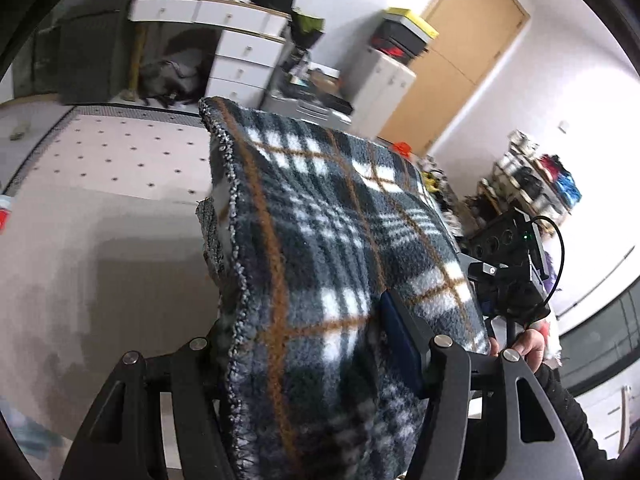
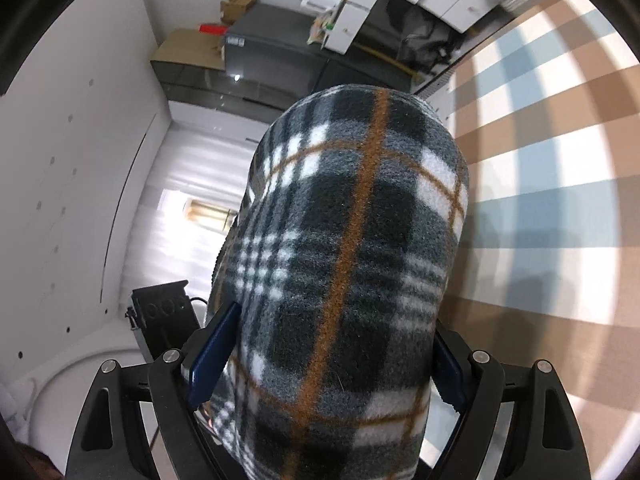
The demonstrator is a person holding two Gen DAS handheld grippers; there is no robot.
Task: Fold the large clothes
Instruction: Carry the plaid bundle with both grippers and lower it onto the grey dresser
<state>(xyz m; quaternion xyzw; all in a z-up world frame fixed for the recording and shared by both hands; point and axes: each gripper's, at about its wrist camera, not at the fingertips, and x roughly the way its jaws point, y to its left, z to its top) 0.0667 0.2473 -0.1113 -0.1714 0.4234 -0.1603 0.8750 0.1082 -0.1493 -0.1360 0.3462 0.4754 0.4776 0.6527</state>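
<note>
A thick folded fleece [image 1: 320, 240] in dark grey, white and brown plaid fills the middle of both views. My left gripper [image 1: 304, 300] is shut on its stitched edge. One blue pad [image 1: 400, 344] presses the fabric, and the other finger is hidden behind the cloth. My right gripper [image 2: 336, 320] is shut on the rounded fold of the same fleece [image 2: 352, 240], with blue pads [image 2: 216, 356] squeezing it from both sides. The right gripper's black body [image 1: 508, 272] and a hand [image 1: 528, 344] show at the fleece's far side. The fleece is lifted off the surface.
A pale dotted mat [image 1: 120, 152] lies below on the left. A brown, blue and white checked cloth [image 2: 540, 200] covers the surface on the right. White drawers [image 1: 240, 60], a wooden door [image 1: 472, 60], cluttered shelves [image 1: 532, 184] and a grey cabinet [image 2: 272, 56] line the room.
</note>
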